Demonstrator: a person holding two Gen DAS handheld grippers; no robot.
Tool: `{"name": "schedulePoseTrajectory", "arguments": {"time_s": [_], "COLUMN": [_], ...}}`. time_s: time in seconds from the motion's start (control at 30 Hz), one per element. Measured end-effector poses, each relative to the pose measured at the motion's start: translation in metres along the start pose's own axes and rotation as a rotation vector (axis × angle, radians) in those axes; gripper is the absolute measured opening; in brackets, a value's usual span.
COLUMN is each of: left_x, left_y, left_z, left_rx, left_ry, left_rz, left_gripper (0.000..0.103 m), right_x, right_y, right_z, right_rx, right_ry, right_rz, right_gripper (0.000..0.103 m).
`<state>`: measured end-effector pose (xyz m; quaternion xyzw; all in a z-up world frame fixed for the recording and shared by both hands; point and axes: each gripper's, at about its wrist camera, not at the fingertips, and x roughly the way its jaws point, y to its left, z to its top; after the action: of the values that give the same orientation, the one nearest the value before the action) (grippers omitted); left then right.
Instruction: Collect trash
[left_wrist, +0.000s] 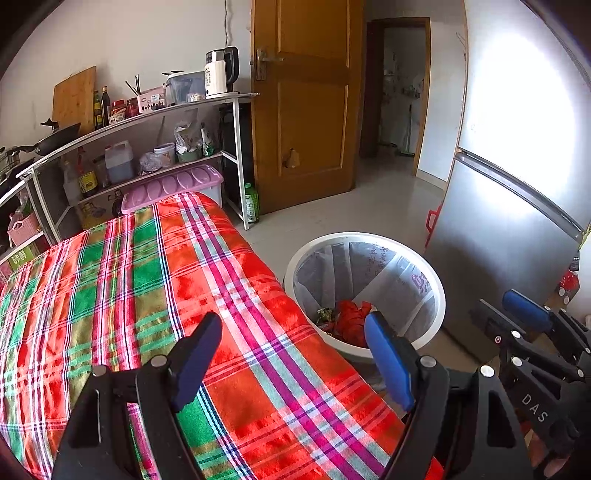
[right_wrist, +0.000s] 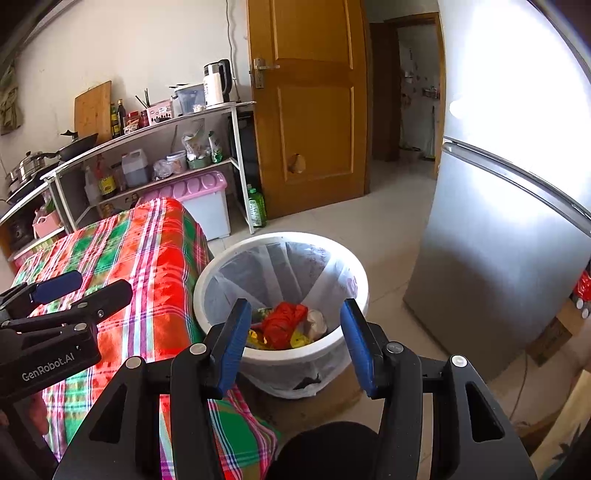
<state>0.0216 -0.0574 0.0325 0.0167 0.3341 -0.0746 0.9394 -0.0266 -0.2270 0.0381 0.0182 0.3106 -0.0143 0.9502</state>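
Both jaws are standing apart on each hand-held gripper, gripping nothing: the left hand-held gripper (left_wrist: 295, 358) is hovering over the plaid bench (left_wrist: 147, 280), the right hand-held gripper (right_wrist: 293, 345) above the white bin (right_wrist: 236, 275), where red trash (right_wrist: 284, 319) is lying.

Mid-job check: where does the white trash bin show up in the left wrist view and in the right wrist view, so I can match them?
Left wrist: the white trash bin sits right of centre, beside the plaid tablecloth, partly behind the left claw.
Right wrist: the bin is at centre, framed between the right claw fingers.
Shared landmark: the wooden door behind the bin.
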Motion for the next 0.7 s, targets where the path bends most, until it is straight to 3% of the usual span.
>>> {"name": "schedulePoseTrajectory", "arguments": {"time_s": [0.7], "left_x": [-0.0047], "left_y": [-0.0020], "left_z": [0.0001], "left_rx": [0.002], "left_ry": [-0.006], "left_rz": [0.009], "left_gripper": [0.081], "right_x": [-0.0020], "right_y": [0.0017], "right_z": [0.0001], "right_rx": [0.001], "right_ry": [-0.002], "right_rz": [0.001], "right_gripper": [0.051]}}
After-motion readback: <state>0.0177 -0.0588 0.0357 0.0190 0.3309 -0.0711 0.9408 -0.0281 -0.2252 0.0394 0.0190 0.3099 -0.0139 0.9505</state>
